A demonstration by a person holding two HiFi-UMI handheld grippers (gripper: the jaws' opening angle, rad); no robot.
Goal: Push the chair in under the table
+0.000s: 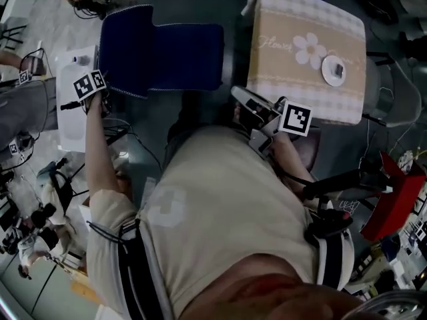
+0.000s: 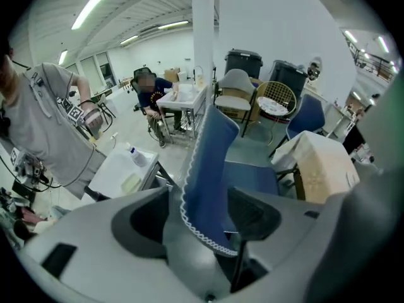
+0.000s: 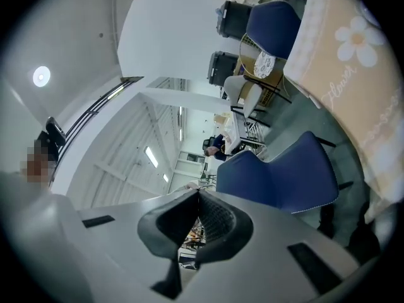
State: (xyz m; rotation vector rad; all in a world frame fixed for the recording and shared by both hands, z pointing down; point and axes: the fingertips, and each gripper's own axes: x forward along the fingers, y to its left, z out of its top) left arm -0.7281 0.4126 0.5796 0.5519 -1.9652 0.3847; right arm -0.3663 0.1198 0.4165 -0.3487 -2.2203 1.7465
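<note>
The blue chair (image 1: pixel 160 55) stands left of the table (image 1: pixel 307 79), which wears a beige flowered cloth, and its seat faces that table. My left gripper (image 1: pixel 100 95) reaches down onto the top of the backrest. In the left gripper view the backrest (image 2: pixel 208 169) stands edge-on between the jaws of that gripper (image 2: pixel 202 223), which are open around it. My right gripper (image 1: pixel 237 93) hovers off the table's near left corner, shut and holding nothing. In the right gripper view its jaws (image 3: pixel 197 197) meet, with the chair (image 3: pixel 278 175) and table (image 3: pixel 341 74) beyond.
A small white side table (image 1: pixel 73 99) with a bottle stands left of the chair. A person in grey (image 2: pixel 50 125) is beside it. A grey chair (image 1: pixel 393 99) sits right of the table, a red object (image 1: pixel 393 199) nearer. More chairs (image 2: pixel 237 93) stand farther off.
</note>
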